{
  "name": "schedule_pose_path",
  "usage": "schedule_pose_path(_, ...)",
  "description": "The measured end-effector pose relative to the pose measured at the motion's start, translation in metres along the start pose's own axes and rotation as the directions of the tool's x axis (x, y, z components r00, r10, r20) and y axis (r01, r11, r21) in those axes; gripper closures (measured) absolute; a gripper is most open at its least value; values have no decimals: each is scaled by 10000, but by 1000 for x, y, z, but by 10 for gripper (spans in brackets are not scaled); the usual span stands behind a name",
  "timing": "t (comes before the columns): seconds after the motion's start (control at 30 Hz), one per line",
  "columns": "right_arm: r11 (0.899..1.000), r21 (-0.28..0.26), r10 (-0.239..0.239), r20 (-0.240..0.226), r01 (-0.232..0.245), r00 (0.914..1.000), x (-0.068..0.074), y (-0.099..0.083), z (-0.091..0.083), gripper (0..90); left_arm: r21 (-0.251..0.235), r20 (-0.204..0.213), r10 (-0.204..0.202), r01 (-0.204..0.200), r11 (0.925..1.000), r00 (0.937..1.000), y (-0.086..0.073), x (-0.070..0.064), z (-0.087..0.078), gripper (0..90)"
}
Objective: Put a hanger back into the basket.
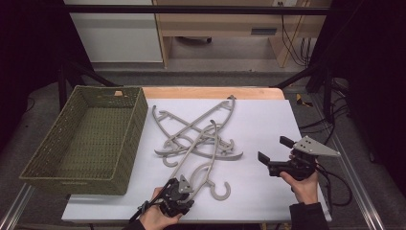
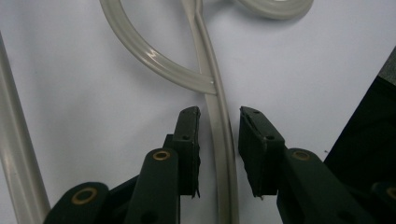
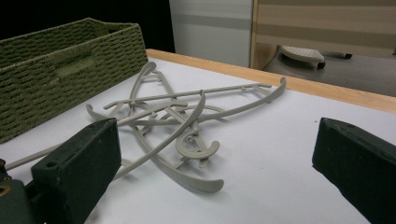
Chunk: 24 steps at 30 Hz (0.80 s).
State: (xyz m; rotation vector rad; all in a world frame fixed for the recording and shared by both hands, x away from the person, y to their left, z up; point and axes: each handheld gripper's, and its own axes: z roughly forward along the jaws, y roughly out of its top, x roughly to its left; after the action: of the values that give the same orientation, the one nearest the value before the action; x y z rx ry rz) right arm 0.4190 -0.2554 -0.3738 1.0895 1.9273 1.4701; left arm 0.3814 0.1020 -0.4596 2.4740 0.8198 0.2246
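Left claw point(image 1: 183, 183): nearest the camera in the high view, at the near edge of the surface point(image 1: 268, 120), held in a hand point(image 1: 155, 216). In the left gripper view its 2 jaws stand a little apart on either side of a thin arm of the near hanger point(image 2: 219, 135); a slim gap shows on each side, so the claw is open around the arm and not clamped on it.

Near hanger point(image 1: 203, 167): grey plastic, lying flat on the white surface, hook end pointing toward the person, 1 long arm running from the left claw up into the pile.

Hanger pile point(image 1: 201, 134): several more grey hangers crossed over one another at the middle of the surface, just beside the basket. In the right gripper view they lie tangled ahead of the jaws.

Right claw point(image 1: 270, 149): held in the other hand point(image 1: 304, 184), right of the pile and well apart from it, jaws spread wide, holding nothing.

Basket point(image 1: 72, 182): green woven, rectangular, at the left of the surface, nothing visible inside.
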Motion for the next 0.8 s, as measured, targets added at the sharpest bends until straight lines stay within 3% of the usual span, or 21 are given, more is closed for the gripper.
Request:
schedule_pose_path(0.17,10000,-17,4,-12,-4,10000,1,0,0,13,417,-229,-59,68,9991,9997,5,-3,0,711)
schedule_pose_path(0.23,10000,-20,10,-26,-10,10000,1,1,-1,13,421,-255,-134,145,9990,9996,5,-3,0,783)
schedule_pose_path(0.47,10000,2,-29,-34,29,10000,0,0,-1,13,366,-79,-257,260,9990,9996,3,0,-3,814)
schedule_pose_path(0.5,10000,-3,-13,-29,13,10000,0,0,0,13,246,-47,-73,74,9997,10000,1,1,-7,817)
schedule_pose_path(0.8,10000,26,1,-52,-1,10000,0,0,-1,13,-733,-80,-54,48,9973,10000,0,8,-33,819)
